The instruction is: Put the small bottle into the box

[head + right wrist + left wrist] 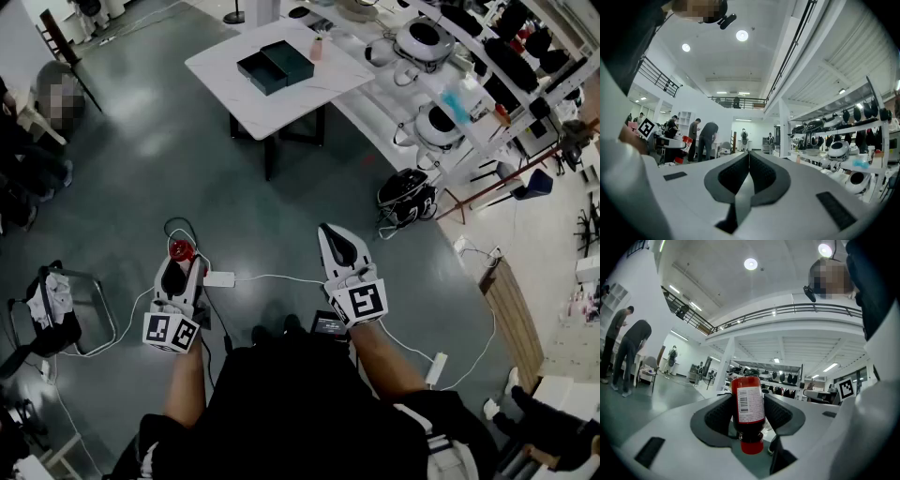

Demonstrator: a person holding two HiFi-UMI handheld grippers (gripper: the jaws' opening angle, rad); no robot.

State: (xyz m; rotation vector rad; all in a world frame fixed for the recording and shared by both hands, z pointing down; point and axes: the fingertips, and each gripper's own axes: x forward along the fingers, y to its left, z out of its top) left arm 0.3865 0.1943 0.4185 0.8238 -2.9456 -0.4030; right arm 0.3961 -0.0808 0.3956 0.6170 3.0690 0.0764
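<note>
- Left gripper view: the left gripper (748, 398) clamps the small red bottle (749, 406), cap toward the camera.
- Right gripper view: the right gripper (748, 161) is clenched, nothing between its jaws.
- Head view: the dark open box (276, 67) sits on the white table (234, 89), well apart from both grippers.

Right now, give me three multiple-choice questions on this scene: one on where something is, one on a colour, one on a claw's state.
1. Where is the dark box?
A. on the floor
B. on the white table
C. on the shelves

2. What colour is the cap of the small bottle?
A. red
B. blue
C. white

3. How is the right claw?
A. shut and empty
B. wide open
C. shut on the bottle

Answers:
1 B: the box lies open on the tabletop far ahead.
2 A: the cap below the label is red.
3 A: its jaws meet with nothing between them.
</note>
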